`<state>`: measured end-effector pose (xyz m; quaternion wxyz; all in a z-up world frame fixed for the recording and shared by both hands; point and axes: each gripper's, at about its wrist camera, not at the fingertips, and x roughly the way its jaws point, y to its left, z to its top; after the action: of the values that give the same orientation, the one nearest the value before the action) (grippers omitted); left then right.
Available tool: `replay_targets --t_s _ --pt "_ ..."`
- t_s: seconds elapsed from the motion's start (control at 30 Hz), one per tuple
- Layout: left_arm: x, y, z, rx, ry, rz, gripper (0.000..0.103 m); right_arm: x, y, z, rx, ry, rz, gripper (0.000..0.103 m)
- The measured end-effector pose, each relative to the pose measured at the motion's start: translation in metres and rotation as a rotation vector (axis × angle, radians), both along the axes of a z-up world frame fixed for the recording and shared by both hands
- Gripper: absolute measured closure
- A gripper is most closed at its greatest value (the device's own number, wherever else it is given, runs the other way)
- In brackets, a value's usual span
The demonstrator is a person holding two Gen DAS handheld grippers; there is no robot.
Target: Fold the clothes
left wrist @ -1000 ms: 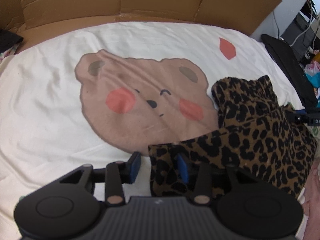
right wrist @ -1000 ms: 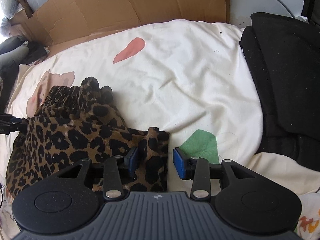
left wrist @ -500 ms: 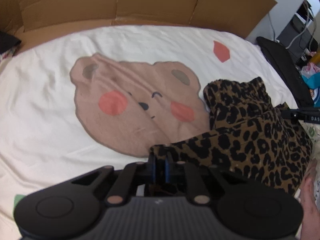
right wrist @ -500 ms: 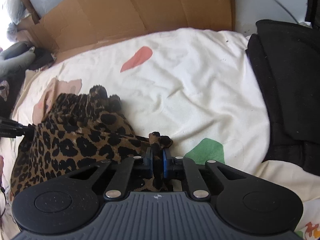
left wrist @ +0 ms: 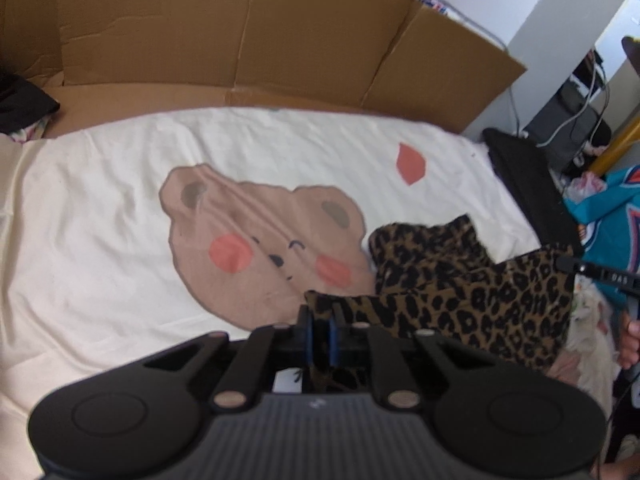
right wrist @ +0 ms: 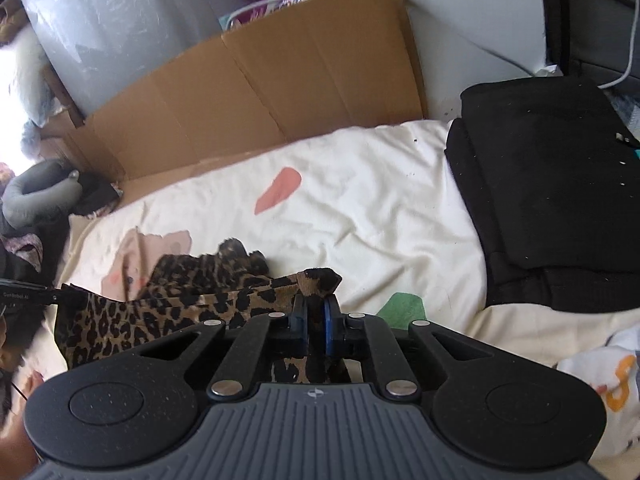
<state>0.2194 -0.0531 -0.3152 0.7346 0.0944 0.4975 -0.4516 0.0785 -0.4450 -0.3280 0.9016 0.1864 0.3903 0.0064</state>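
- The left gripper (left wrist: 319, 334) has its blue fingers (left wrist: 307, 332) pressed together on a corner of the leopard-print garment (left wrist: 480, 300); cloth pokes out just past the tips and hangs down between them.
- The right gripper (right wrist: 315, 330) does the same at the opposite corner of the garment (right wrist: 168, 312), its fingers (right wrist: 330, 330) pinching a fold whose tip stands up just beyond them.
- Between the two grips one edge of the garment runs taut; the rest lies bunched beyond and to the inner side of each pair of fingers, on the cream bedsheet (left wrist: 100, 240) beside its printed bear face (left wrist: 264, 248).
- Beyond the fingertips the sheet is bare up to the cardboard (left wrist: 240, 40) standing along the far edge; a black cushion (right wrist: 552, 200) lies well off to the outer side of the right fingers.
- Step in hand, as I judge it: the garment is gripped at two corners and raised, the start of spreading it out or of a first fold.
- The next move likely calls for holding both pinches firm, keeping the two corners level and apart so the cloth hangs flat, then laying it on the bare sheet ahead of the fingers.
- Risk: the pinched bits are small and could slip.
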Motion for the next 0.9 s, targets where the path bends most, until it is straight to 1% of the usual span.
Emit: replay_targets --t_s 0.33,0.5,0.9 --pt "0.002 0.012 0.024 -0.056 -0.001 0.022 0.095 -0.008 0.003 0.024 -0.006 -0.042 -0.021 0.097" --pt "0.011 0.004 0.028 -0.075 -0.018 0.04 0.095 -0.001 0.002 0.032 -0.012 -0.058 -0.026 0.097" --pt "0.022 -0.011 0.036 -0.091 -0.056 0.058 0.095 0.017 -0.004 0.038 -0.019 -0.069 -0.044 0.097"
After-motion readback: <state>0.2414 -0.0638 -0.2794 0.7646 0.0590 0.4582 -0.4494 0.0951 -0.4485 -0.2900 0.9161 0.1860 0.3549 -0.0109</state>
